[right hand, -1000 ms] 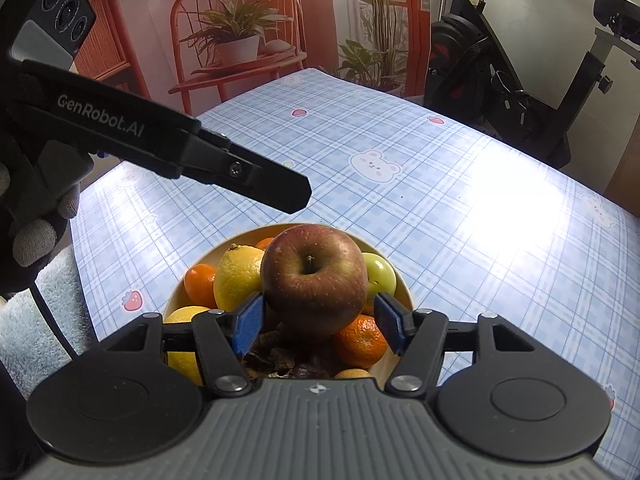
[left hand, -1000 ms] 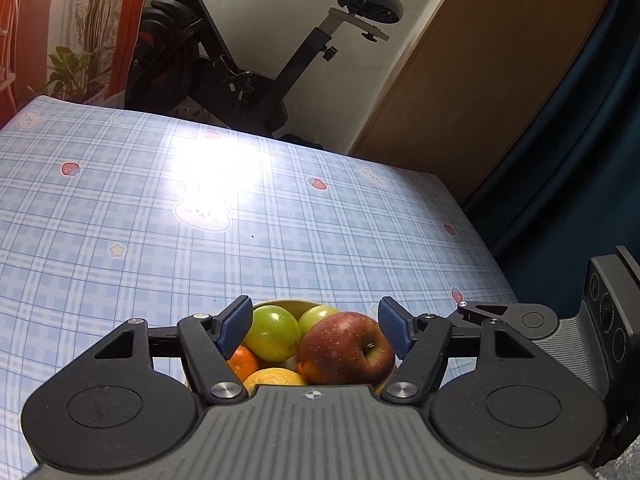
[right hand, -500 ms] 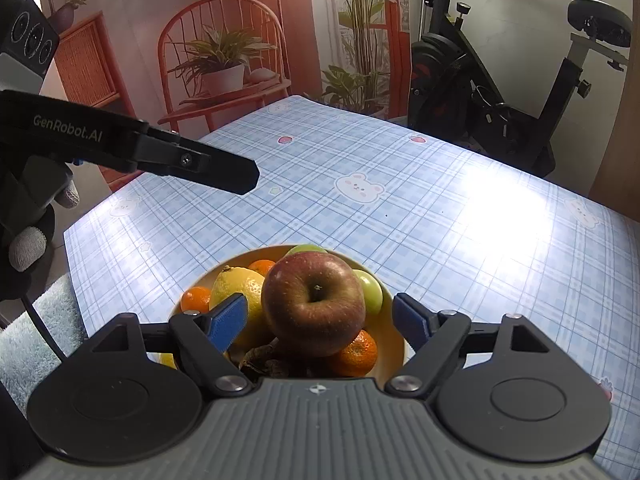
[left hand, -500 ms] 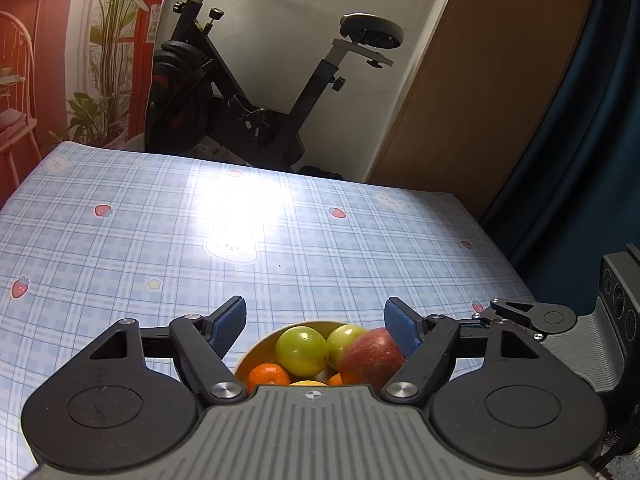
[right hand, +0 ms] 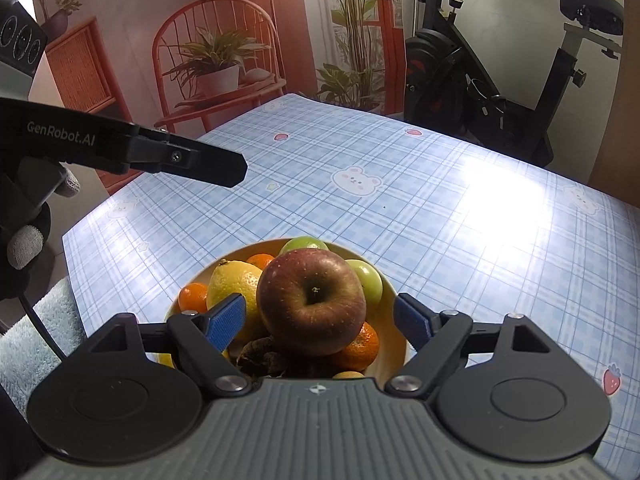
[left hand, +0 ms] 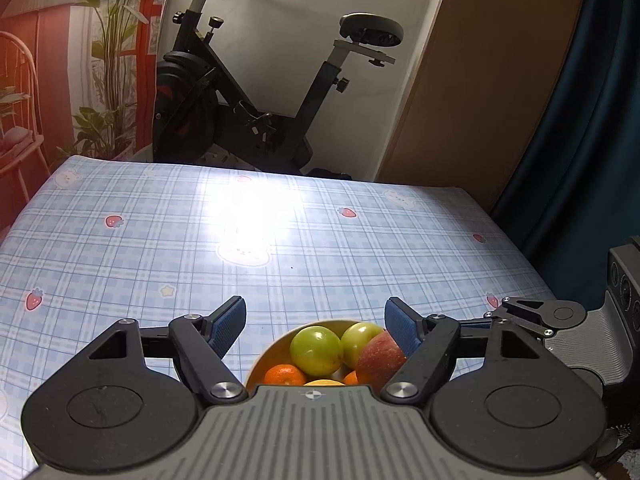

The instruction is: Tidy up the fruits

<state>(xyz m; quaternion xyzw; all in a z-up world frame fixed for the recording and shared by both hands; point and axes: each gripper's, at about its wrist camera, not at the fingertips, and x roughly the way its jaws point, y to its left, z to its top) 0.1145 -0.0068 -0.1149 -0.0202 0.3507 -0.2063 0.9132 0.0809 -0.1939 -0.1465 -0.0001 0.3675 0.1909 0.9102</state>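
A tan bowl on the blue plaid tablecloth holds a pile of fruit. A red apple lies on top, beside a lemon, green apples and mandarins. My right gripper hangs over the bowl, open, its blue pads on either side of the apple and clear of it. My left gripper is open above the bowl's far side, with nothing between its pads. Below it I see two green apples, the red apple and a mandarin.
The left gripper's black finger and a gloved hand reach in from the left. An exercise bike stands past the table's far edge. An orange chair with a potted plant is behind the table. A pale blue towel lies near the left corner.
The right gripper's jaws have spread away from the red apple, which stays on the pile. Both grippers have pulled back and tilted up, so more of the room shows. The left jaws widened slightly.
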